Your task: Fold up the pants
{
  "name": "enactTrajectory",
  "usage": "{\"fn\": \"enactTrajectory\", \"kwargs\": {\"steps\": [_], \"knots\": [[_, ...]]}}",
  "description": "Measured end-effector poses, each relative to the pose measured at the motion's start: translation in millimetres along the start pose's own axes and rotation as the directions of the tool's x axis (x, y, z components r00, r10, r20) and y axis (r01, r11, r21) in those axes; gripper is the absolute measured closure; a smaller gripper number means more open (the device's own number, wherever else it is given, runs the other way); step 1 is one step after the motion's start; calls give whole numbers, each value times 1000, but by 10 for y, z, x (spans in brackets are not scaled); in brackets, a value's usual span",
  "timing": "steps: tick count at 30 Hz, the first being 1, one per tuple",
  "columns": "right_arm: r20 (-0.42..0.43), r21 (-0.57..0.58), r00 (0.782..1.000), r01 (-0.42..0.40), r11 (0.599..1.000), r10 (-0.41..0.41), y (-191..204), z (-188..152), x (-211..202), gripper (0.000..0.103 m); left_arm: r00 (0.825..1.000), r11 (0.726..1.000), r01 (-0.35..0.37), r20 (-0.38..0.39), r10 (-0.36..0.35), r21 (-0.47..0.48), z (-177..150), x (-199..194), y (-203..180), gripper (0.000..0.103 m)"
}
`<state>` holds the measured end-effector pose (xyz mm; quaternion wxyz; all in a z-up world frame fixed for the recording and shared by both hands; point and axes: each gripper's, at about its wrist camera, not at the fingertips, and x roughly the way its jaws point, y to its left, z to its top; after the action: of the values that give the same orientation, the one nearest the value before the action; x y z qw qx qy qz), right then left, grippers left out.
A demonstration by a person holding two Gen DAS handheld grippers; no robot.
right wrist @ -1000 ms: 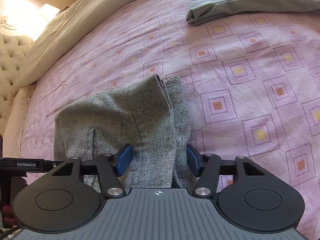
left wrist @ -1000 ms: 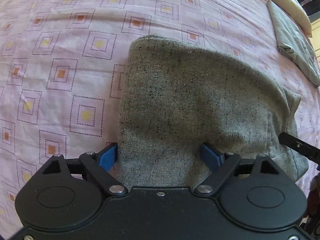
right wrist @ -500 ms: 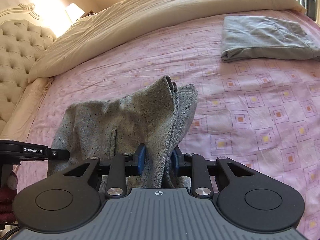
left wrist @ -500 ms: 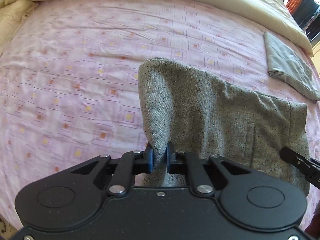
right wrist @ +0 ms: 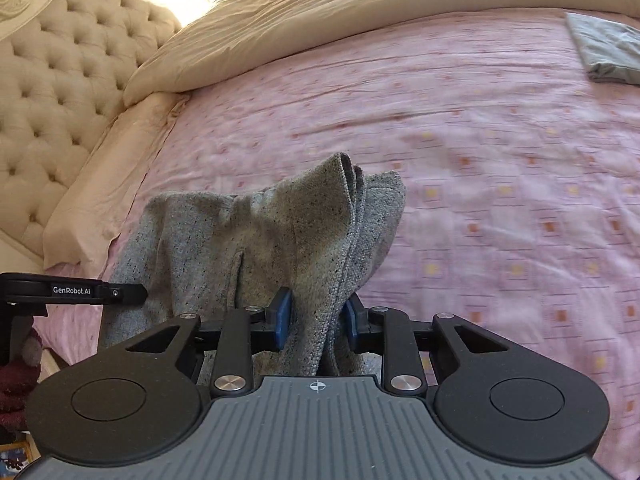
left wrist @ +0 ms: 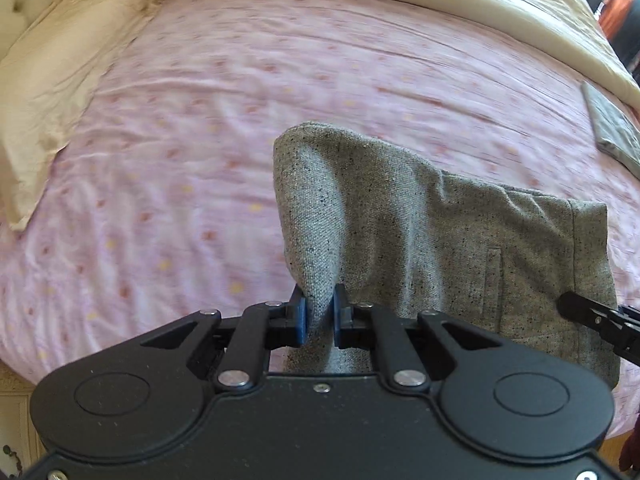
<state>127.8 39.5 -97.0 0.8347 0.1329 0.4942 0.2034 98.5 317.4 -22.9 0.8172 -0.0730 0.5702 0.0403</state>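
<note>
Since a second ago both claws have closed on the pants and lifted them off the bed. Left claw (left wrist: 319, 312) pinches one folded corner of the pants (left wrist: 420, 240); right claw (right wrist: 314, 316) clamps the thicker layered edge. Pants hang above the bed (left wrist: 200, 140), mid-carry. To do well: keep both claws level and apart so the cloth stays taut, then lower evenly.
</note>
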Motion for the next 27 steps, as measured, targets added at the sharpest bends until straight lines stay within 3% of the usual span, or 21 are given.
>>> {"fn": "enactTrajectory", "kwargs": {"steps": [6,7,9,11,19,27], "knots": [[25,-73,998,58,996,-57,536,181,354,74,1000,1000,6,13,-6,-2,201,119,508,83],[22,-75,996,90,993,-89,562,204,405,72,1000,1000,-10,7,10,-6,245,174,541,77],[41,-82,979,200,976,-197,613,223,495,69,998,998,-66,-3,66,-20,297,255,611,79],[79,-81,965,254,964,-248,649,194,456,69,997,996,-74,1,74,-46,302,266,711,78],[118,-94,966,241,966,-230,893,-88,97,69,993,994,-104,43,106,-35,103,-41,667,78],[113,-117,954,290,950,-278,1172,-254,-31,69,994,995,-97,49,99,-32,-68,-330,491,77]]}}
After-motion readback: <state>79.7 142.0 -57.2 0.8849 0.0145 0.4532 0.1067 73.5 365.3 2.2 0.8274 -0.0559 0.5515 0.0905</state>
